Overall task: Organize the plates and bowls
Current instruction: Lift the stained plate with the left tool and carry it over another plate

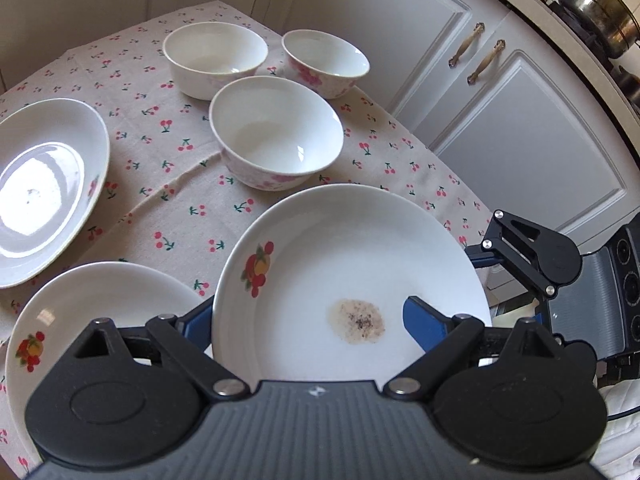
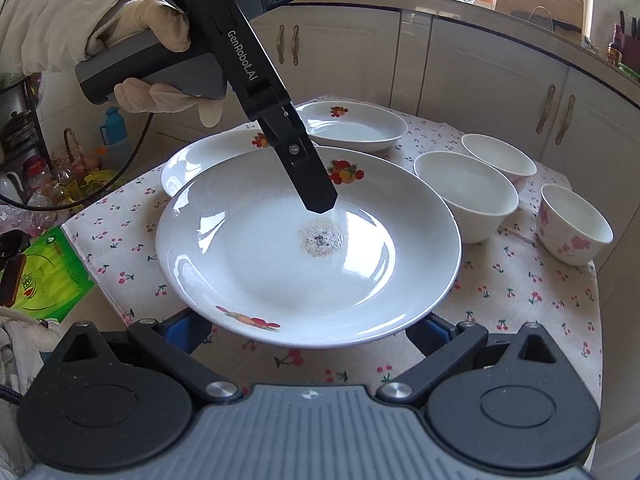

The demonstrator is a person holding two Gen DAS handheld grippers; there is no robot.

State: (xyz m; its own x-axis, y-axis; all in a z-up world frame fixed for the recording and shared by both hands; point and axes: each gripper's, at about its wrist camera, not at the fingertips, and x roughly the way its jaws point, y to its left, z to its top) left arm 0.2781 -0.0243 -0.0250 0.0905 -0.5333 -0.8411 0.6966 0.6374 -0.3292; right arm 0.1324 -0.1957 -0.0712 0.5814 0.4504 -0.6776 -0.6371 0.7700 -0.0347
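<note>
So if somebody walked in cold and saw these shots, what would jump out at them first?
Probably the big white plate held up over the cherry-print tablecloth, with a brownish speckled stain near its middle and the left tongs reaching onto it from the far rim. Next, three white bowls clustered at the table's far side, and two more fruit-print plates resting on the cloth.

Both grippers: black linkage arms, silver screws, blue fingers [image 1: 424, 326], ribbed grey bodies. Left gripper [image 2: 320, 200] reads "GenRobot.AI"; cream-gloved hand [image 2: 160, 36], trailing black cable [image 2: 120, 176].
</note>
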